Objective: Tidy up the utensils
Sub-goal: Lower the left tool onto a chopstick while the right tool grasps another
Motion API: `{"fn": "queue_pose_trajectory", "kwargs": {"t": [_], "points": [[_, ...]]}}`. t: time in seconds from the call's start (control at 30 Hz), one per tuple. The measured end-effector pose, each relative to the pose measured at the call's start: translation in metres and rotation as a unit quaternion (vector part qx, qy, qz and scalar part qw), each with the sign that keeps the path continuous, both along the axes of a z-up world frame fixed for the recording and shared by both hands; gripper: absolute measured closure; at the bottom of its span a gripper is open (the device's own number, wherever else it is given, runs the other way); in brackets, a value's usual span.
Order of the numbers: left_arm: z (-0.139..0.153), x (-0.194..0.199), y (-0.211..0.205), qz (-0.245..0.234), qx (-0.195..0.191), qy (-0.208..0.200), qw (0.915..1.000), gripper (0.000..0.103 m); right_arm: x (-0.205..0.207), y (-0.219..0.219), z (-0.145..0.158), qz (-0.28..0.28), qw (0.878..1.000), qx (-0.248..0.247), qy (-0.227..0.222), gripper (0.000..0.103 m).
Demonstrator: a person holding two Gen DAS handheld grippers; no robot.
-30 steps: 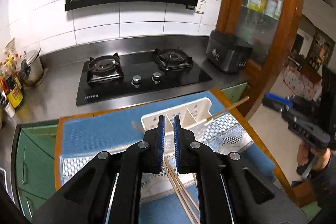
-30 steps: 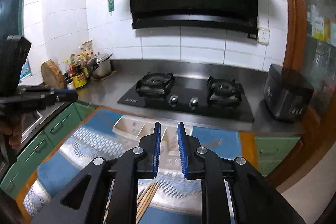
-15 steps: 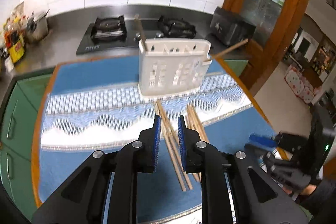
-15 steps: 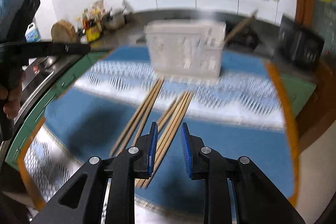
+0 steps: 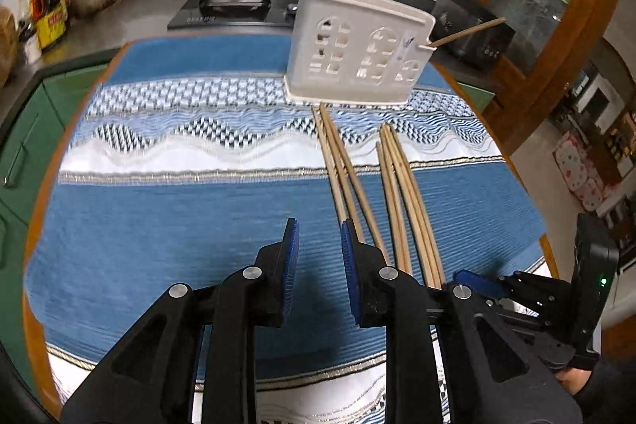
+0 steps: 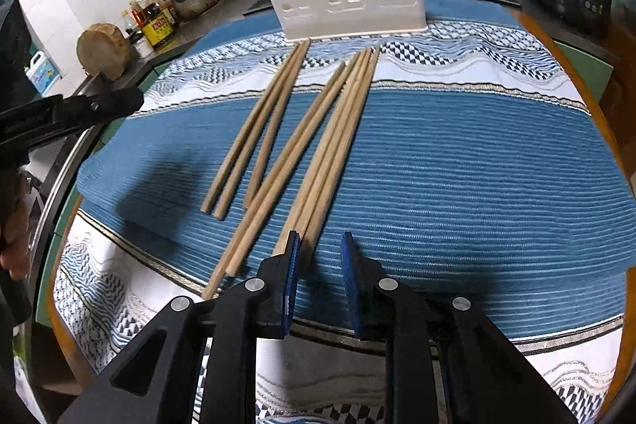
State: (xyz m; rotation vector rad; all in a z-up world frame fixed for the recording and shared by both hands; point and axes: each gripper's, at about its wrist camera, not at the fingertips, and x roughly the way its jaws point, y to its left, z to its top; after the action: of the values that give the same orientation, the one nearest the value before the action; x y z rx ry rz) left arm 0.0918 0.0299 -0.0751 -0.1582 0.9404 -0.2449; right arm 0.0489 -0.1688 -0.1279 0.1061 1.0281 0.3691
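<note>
Chopsticks (image 5: 346, 181) are lying loose on the cloth (image 5: 159, 225) just in front of the white holder (image 5: 357, 54) while your left gripper (image 5: 316, 245) is hovering beside them, jaws parted and empty. From the right wrist, your right gripper (image 6: 318, 257) is hanging over the near ends of the chopsticks, also gaping on nothing. You are probably lining up a pick; next, straddle one stick, then close.

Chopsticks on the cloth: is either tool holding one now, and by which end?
Nothing is held. The left tool and the right tool are both open above the chopsticks, which lie loose on the cloth.
</note>
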Motion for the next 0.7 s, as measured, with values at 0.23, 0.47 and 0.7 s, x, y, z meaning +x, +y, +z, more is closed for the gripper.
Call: {"fn": "queue_pose_trajectory", "kwargs": {"t": [0.23,0.47,0.7], "points": [[-0.017,-0.003,-0.007,-0.002,-0.005,0.018,0.9998,0.081,0.001,0.007,-0.001,-0.005,1.000,-0.012,0.006,0.084],[-0.039,-0.005,-0.028,-0.020,-0.008,0.042,0.9989,0.081,-0.002,0.015,-0.001,-0.001,1.000,-0.021,0.006,0.091],[-0.058,-0.002,-0.041,-0.027,0.004,0.059,0.9979,0.081,-0.002,0.017,0.001,-0.001,0.999,-0.033,0.007,0.092]]}}
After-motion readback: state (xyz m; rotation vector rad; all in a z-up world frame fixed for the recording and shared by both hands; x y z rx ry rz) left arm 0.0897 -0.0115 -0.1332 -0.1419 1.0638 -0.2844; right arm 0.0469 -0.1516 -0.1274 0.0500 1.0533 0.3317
